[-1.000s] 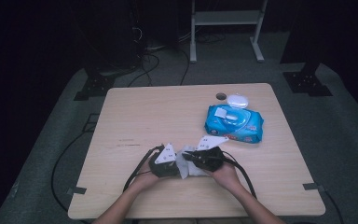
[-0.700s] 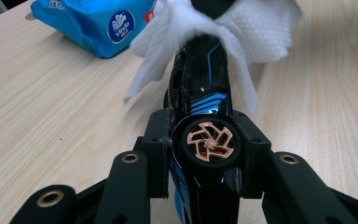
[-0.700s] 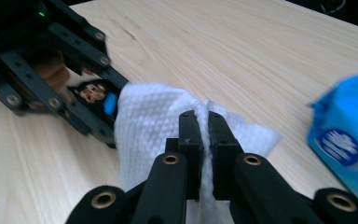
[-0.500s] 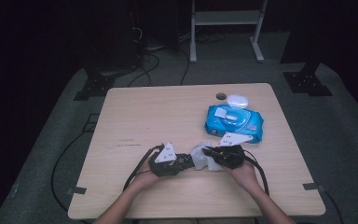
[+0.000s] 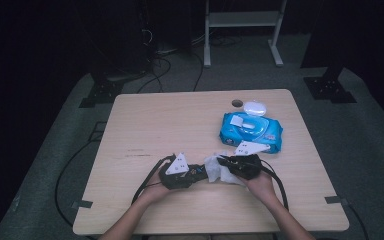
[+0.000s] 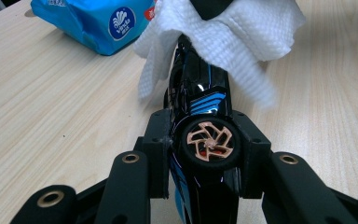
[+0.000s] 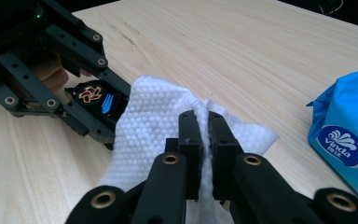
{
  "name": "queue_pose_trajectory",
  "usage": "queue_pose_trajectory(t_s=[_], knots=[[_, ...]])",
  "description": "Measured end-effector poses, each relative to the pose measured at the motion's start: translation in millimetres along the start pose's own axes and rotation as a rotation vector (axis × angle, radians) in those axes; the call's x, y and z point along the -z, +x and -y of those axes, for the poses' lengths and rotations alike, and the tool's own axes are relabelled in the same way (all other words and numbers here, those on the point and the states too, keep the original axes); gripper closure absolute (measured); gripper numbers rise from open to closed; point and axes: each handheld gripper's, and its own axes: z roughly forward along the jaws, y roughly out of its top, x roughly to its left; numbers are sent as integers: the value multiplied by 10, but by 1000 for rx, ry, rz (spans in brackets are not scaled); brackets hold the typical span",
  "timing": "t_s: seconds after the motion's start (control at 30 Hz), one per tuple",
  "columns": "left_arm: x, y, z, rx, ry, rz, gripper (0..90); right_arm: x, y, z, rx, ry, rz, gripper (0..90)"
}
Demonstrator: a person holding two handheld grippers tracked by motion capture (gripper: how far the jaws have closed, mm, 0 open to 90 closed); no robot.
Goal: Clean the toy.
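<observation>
White, quilted tissue [image 7: 154, 126] is pinched between the jaws of the right claw [image 7: 203, 122], which stand almost together with only the thin sheet between the pads. The tissue drapes over one end of a black toy car [image 6: 200, 100] with blue stripes. In the left gripper view the sheet [image 6: 233, 32] covers the far end of the car, and a copper-coloured wheel [image 6: 209, 141] faces the camera.

The left claw [image 6: 205, 149] is clamped on the car: one pad presses each side of the body at the wheel. The car is turned on its side in this grip, lengthwise along the jaws.

In the high view both claws sit low over the near middle of the wooden counter [image 5: 155, 125], the left claw [image 5: 192, 173] and right claw [image 5: 223, 162] pointing toward each other, the tissue [image 5: 215, 167] between them. Whether the car touches the counter cannot be told.

A blue wipes pack [image 5: 250, 127] lies on the far right part of the counter, just beyond the right claw and apart from it. A small white lid-like disc [image 5: 255, 107] rests just behind the pack, beside a round hole [image 5: 237, 103] in the counter.
</observation>
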Motion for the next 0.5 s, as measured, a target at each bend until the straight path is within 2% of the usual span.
queue_pose_trajectory(t_s=[0.1, 0.27, 0.33, 0.37, 0.4, 0.5], knots=[[-1, 1, -1, -1, 0, 0, 630, -60, 69, -37, 11, -4, -14, 856], [-18, -8, -20, -7, 4, 0, 631, -253, 318, -126, 42, 1, -98, 856], [-7, 1, -17, -13, 9, 0, 631, -305, 402, -142, 75, -2, -91, 856], [-6, 1, -13, -11, 7, 1, 631, -302, 405, -149, 89, 3, -90, 856], [-8, 0, -12, -9, 3, 0, 631, -292, 385, -147, 84, 4, -92, 856], [-7, 4, -13, -9, 5, 2, 631, -213, 272, -102, 64, 3, -57, 856]])
